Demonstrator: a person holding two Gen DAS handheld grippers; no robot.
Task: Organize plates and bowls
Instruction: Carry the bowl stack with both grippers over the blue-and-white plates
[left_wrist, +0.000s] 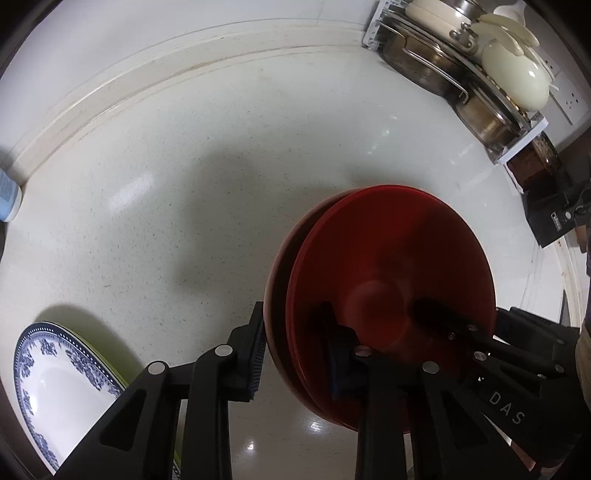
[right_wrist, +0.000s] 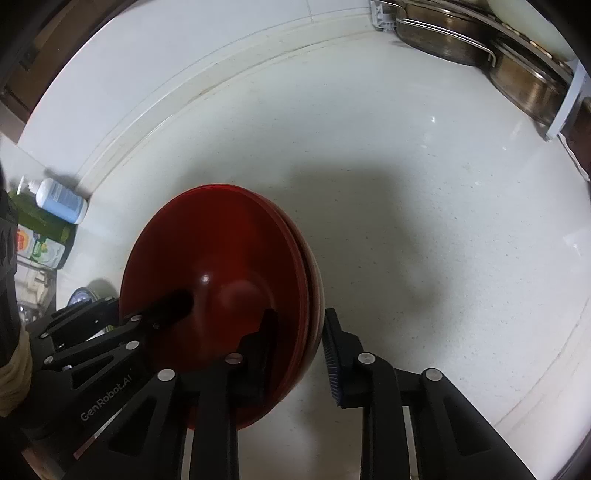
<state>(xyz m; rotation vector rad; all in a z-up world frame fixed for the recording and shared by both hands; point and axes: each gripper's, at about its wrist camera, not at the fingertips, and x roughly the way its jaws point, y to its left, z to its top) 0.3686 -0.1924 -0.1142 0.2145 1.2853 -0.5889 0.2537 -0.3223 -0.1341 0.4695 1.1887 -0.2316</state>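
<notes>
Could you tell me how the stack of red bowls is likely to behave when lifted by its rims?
The red bowls look rigid and glossy, so they may slip in the left gripper and right gripper. Nested loosely, with rims offset, they could shift or separate if tilted.

Your left tool (left_wrist: 295, 343) straddles the near rim of the stacked red bowls (left_wrist: 388, 266), one finger outside the wall and one inside, pads closed on the rim. The right tool (left_wrist: 454, 325) reaches into the top bowl from the opposite side. A blue-patterned plate (left_wrist: 48, 384) lies at lower left on the pale bench (left_wrist: 184, 184), well apart from the bowls. A rack of metal pans (left_wrist: 443, 62) stands at the far corner.
</notes>
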